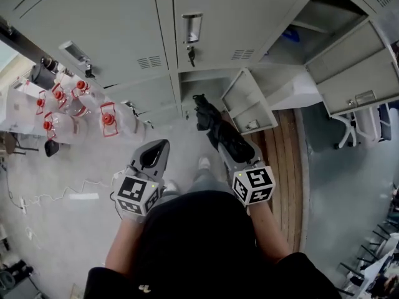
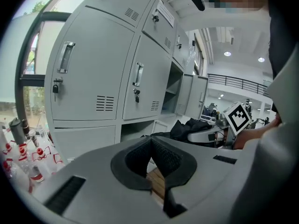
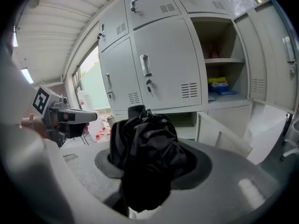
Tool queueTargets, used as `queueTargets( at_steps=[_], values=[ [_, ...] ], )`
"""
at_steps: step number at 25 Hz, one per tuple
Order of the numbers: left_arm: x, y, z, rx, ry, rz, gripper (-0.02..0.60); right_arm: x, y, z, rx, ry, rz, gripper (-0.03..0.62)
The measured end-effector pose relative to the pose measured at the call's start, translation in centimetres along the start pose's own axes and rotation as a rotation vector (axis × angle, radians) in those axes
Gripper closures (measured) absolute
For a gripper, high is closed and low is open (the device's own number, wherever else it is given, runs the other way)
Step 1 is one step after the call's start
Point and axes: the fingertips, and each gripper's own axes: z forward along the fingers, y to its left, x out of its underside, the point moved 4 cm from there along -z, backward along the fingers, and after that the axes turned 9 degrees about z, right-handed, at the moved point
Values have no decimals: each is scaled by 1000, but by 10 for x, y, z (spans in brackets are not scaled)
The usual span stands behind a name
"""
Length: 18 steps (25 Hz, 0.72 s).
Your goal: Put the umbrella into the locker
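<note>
My right gripper is shut on a folded black umbrella, which points toward the low open locker compartment with its small door swung out. From the right gripper view the bunched umbrella fabric fills the jaws of the right gripper and hides the pads; the open compartment lies just beyond. My left gripper hovers to the left, tips together and holding nothing. In the left gripper view, the left gripper is shut and the umbrella shows at the right.
Grey lockers fill the wall ahead; a tall one at the right stands open with shelves. Water bottles with red caps crowd the floor at the left. A wooden strip, a chair and a floor cable lie nearby.
</note>
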Motion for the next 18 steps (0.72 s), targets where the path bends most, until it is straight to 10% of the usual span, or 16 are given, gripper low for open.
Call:
queueTargets(
  at_steps=[18],
  values=[
    [16,-10,51,-188,101,-76,569,1,-79,104,-82,69,-62,368]
  ],
)
